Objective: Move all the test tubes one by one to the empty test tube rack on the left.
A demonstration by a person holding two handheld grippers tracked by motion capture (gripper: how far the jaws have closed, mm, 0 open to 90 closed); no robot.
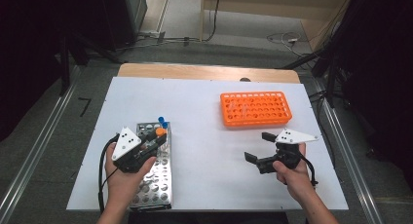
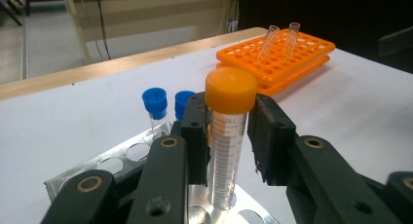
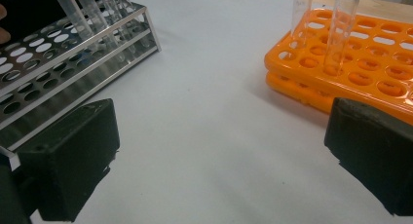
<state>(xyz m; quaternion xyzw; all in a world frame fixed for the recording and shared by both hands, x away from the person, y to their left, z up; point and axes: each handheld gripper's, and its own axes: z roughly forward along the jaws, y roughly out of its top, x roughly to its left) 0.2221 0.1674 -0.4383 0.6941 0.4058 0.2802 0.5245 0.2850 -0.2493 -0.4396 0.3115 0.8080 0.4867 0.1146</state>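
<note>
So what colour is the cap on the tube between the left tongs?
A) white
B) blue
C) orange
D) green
C: in the left gripper view the tube standing between the left tongs in the metal rack wears an orange cap, while the two blue-capped tubes stand behind it.

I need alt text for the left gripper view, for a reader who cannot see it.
An orange-capped tube stands in a metal rack between the left gripper's two black jaws, with a gap at the right jaw. Two blue-capped tubes stand behind; an orange rack lies farther off.
</note>
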